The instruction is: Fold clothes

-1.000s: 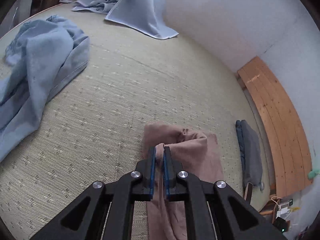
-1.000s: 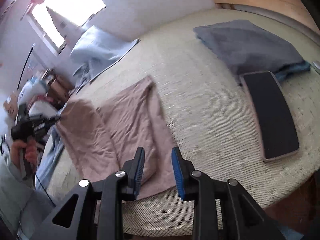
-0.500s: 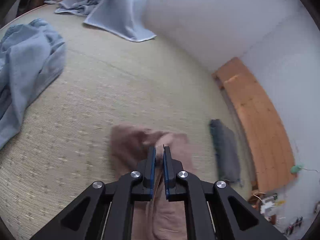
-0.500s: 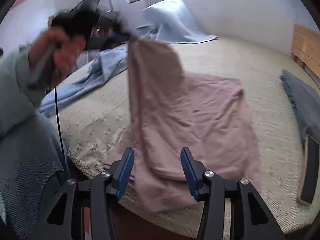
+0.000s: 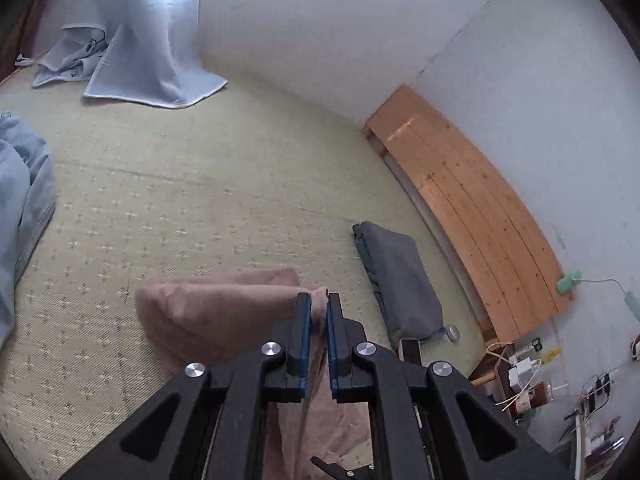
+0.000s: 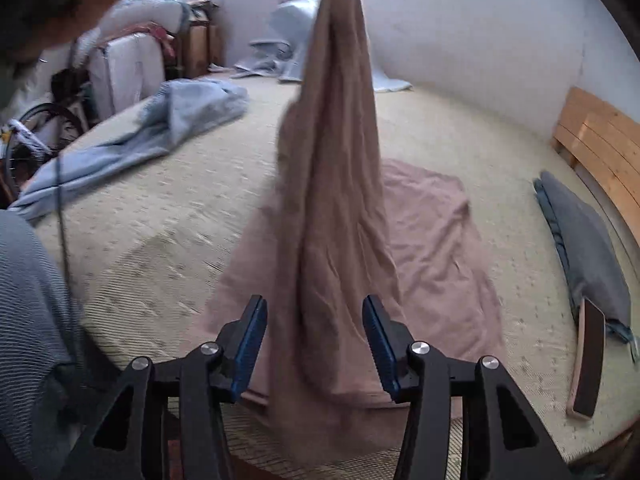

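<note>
While the left wrist view shows only the left gripper point(image 5: 319, 316) clenched on a bunched edge of the brown garment point(image 5: 208, 312), the right wrist view reveals that cloth hanging tall from it, its lower part spread on the woven mat point(image 6: 160, 248). The right gripper point(image 6: 315, 344) stands released, jaws apart either side of the drape. No containers appear; a folded grey garment point(image 6: 588, 256) lies by the wooden board point(image 6: 608, 152).

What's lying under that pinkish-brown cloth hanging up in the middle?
The brown cloth trails onto the woven mat covering the bed; only mat shows around it. Whatever lies beneath its spread part is covered and cannot be seen.
</note>
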`<act>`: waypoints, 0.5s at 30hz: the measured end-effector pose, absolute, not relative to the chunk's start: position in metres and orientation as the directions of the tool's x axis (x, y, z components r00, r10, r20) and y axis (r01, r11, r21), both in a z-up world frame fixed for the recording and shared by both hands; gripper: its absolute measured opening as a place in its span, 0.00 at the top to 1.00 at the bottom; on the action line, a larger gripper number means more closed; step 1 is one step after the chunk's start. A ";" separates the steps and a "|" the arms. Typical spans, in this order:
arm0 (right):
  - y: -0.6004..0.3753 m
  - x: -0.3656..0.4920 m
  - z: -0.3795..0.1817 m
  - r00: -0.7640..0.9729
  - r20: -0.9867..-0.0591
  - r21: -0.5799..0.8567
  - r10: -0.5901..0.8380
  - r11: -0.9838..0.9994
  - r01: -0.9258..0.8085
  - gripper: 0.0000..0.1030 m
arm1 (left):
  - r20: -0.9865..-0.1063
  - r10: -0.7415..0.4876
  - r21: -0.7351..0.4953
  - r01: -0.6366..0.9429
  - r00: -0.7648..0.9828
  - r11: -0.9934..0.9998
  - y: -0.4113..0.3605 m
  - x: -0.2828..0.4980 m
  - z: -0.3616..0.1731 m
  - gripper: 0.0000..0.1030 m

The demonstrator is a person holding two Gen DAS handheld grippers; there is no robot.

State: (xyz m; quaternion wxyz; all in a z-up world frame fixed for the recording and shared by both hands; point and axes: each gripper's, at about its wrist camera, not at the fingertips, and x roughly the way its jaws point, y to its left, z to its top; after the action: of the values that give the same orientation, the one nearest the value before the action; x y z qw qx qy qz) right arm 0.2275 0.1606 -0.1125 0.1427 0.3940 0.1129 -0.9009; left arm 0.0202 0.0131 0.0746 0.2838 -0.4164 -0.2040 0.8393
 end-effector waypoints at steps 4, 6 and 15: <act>0.162 0.223 -0.120 -0.639 -0.760 -0.126 -0.119 -0.938 0.324 0.50 | -0.576 0.649 -0.597 -0.287 -0.497 -0.749 0.013 0.010 0.078 0.94; 0.166 0.222 -0.116 -0.650 -0.749 -0.114 -0.129 -0.941 0.318 0.58 | -0.580 0.643 -0.595 -0.280 -0.500 -0.754 0.016 0.004 0.079 0.94; 0.223 0.223 -0.083 -0.628 -0.723 0.142 -0.289 -0.951 0.275 0.92 | -0.623 0.632 -0.595 -0.246 -0.460 -0.765 0.066 -0.046 0.070 0.94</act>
State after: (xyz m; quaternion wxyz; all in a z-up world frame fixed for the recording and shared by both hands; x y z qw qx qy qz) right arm 0.2229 0.2234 -0.0830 0.1561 0.4021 -0.0089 -0.9021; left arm -0.0458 0.0662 0.0699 0.2656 -0.4466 -0.2162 0.8266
